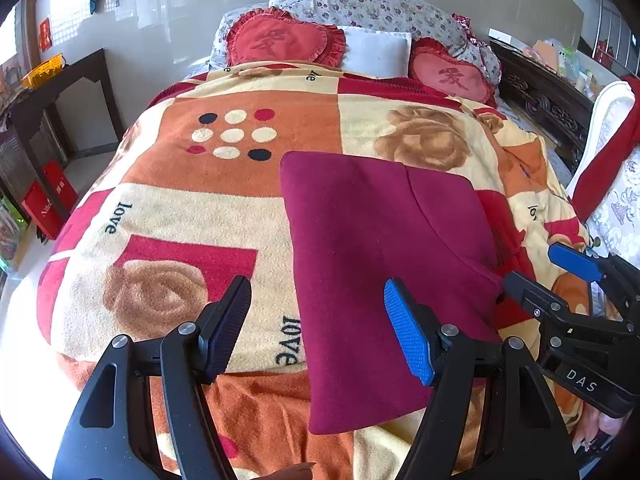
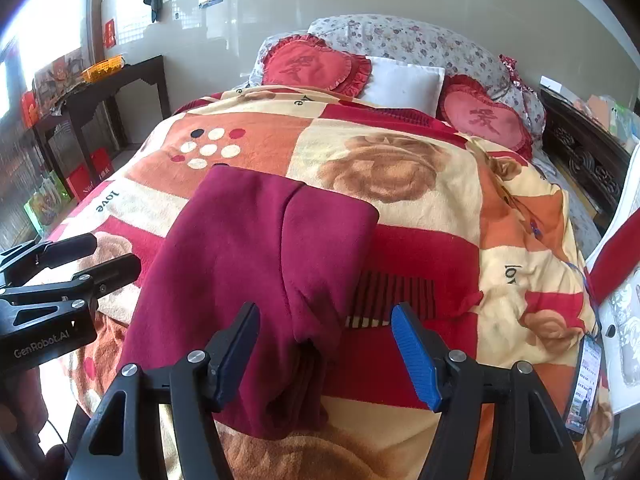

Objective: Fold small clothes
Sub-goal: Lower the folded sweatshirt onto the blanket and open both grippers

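A maroon garment (image 1: 372, 264) lies folded flat on the patterned blanket (image 1: 180, 208) of the bed; it also shows in the right wrist view (image 2: 256, 280), with a second layer folded over its right half. My left gripper (image 1: 318, 324) is open and empty, held above the garment's near left edge. My right gripper (image 2: 326, 350) is open and empty, above the garment's near right corner. The right gripper also shows in the left wrist view (image 1: 552, 268) at the garment's right edge, and the left gripper shows in the right wrist view (image 2: 108, 256) at its left edge.
Two red heart cushions (image 1: 280, 40) and a white pillow (image 1: 376, 50) lie at the head of the bed. A dark side table (image 1: 60, 92) stands at the left. A carved dark cabinet (image 1: 548, 96) and a white chair (image 1: 612, 120) stand at the right. A lanyard badge (image 2: 586, 380) lies at the bed's right edge.
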